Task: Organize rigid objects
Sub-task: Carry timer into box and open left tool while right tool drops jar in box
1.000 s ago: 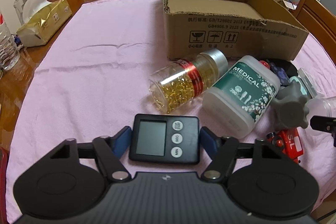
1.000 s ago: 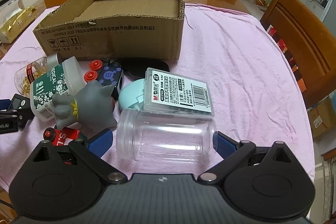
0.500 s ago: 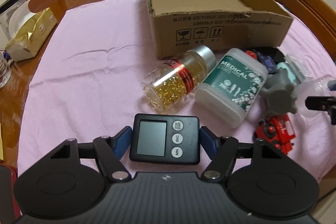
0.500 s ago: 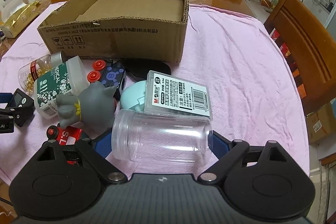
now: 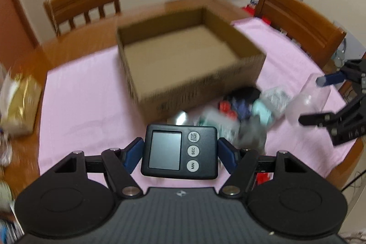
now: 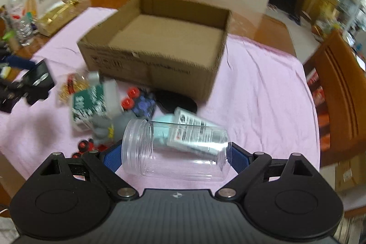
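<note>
Left gripper [image 5: 180, 153] clamped on black timer [image 5: 179, 152]; right gripper [image 6: 175, 156] clamped endwise on clear jar [image 6: 176, 151], long axis crosswise. Cardboard box [image 6: 146, 65] ahead, mid-table, seemingly empty; left slightly nearer, probably.

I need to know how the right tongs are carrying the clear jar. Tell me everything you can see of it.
The clear jar looks like see-through plastic, empty, with no lid and a ribbed screw neck. It lies on its side, slightly tilted, open mouth toward the left of the right wrist view. The right tongs grip it end to end, blue pads against neck and base, and it is lifted clear of the pink cloth.
</note>
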Available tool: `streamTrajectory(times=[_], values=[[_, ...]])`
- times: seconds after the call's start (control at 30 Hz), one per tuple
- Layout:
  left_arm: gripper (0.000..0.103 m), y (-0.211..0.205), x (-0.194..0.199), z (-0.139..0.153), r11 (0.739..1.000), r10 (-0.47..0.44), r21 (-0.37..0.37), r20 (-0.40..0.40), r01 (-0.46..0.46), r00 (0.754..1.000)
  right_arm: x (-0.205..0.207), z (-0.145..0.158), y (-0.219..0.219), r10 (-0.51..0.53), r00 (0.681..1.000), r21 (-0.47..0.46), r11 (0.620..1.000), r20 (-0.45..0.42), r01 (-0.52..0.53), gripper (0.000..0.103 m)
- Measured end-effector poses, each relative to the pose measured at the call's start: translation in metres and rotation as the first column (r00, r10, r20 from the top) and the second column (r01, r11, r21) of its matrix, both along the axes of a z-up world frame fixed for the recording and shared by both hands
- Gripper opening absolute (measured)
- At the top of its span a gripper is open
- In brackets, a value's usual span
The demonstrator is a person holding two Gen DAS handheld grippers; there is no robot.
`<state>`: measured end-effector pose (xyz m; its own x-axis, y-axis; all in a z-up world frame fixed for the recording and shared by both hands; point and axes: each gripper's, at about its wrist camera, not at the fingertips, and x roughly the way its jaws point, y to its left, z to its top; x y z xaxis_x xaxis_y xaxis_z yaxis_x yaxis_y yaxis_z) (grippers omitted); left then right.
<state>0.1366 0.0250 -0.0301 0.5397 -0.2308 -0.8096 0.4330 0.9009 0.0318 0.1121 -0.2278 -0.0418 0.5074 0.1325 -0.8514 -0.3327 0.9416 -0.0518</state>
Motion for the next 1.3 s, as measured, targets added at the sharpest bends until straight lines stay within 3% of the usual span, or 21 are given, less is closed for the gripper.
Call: streamTrajectory(times=[0.27,0.63,0.7,0.8,0.93,1.13,1.3], values=[[0.069,-0.023,0.067,0.019,0.999,-0.033,-0.014,0.082,0.034,0.996,0.023,0.037,0.005,0.035,0.997,0.022,0.999,0.074,-0.037,0.095],[0.070,-0.035,0.154,-0.003,0.999,-0.043,0.013,0.081,0.042,0.996,0.062,0.058,0.015,0.009,0.993,0.012,1.000,0.117,-0.011,0.095],[0.073,-0.035,0.166,-0.007,1.000,-0.025,0.013,0.104,0.024,0.994,0.069,0.057,0.017,0.004,0.993,0.004,1.000,0.114,-0.004,0.095],[0.095,-0.034,0.174,-0.011,1.000,-0.012,0.004,0.137,0.012,0.991,0.077,0.056,0.019,-0.007,0.994,-0.003,1.000,0.110,0.007,0.095],[0.095,-0.023,0.172,-0.008,1.000,-0.005,-0.022,0.171,0.009,0.985,0.090,0.054,0.024,-0.028,0.994,-0.001,1.000,0.101,0.028,0.095],[0.100,0.004,0.154,0.001,0.997,0.026,-0.077,0.140,-0.015,0.990,0.110,0.049,0.035,-0.029,0.996,-0.004,1.000,0.084,0.030,0.095],[0.102,0.030,0.131,0.005,0.995,0.081,-0.066,0.152,-0.072,0.985,0.134,0.047,0.045,-0.025,0.997,0.017,1.000,0.070,0.024,0.095]])
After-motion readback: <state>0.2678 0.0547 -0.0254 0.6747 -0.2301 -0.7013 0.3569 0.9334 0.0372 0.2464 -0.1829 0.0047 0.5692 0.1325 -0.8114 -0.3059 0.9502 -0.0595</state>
